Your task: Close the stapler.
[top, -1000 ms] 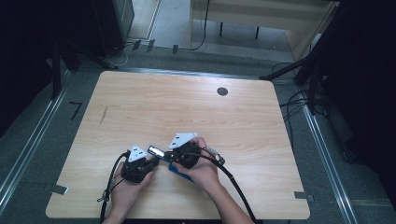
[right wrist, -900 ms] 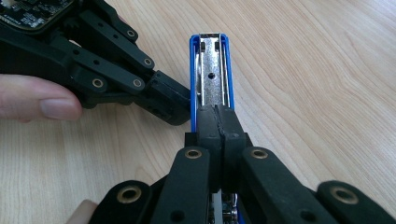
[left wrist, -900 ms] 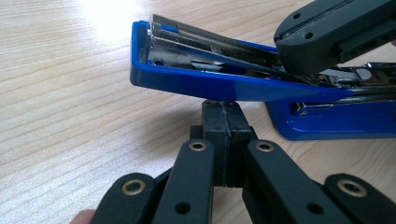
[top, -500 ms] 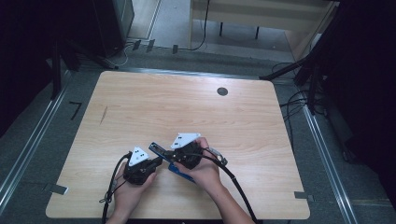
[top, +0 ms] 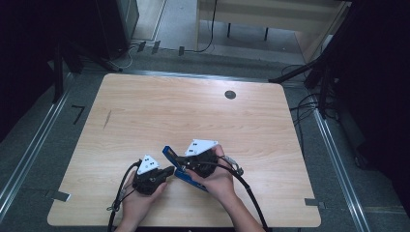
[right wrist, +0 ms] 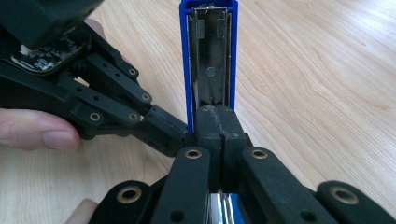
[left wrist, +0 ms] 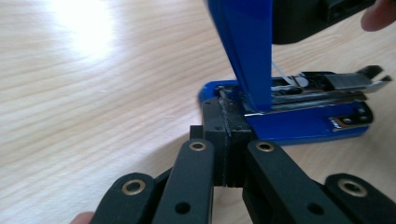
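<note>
Two grippers | left gripper [top: 167,170] jaws pressed together | right gripper [top: 181,162] likewise | blue stapler [top: 170,153] opened, unlabelled

**Two black hand-held grippers, bare forearms**

Each gripper is a black body topped by a pale grey three-cornered plate dotted with small dark marks: the left gripper [top: 167,171] and the right gripper [top: 181,162] alike. A black cable trails from each toward the table's near edge. Their jaws are matte black linkage bars pinned with brass-ringed rivets and ending in blocky black pads. A green circuit board shows on the left gripper's underside. The person's forearms are bare, no sleeves.
</note>
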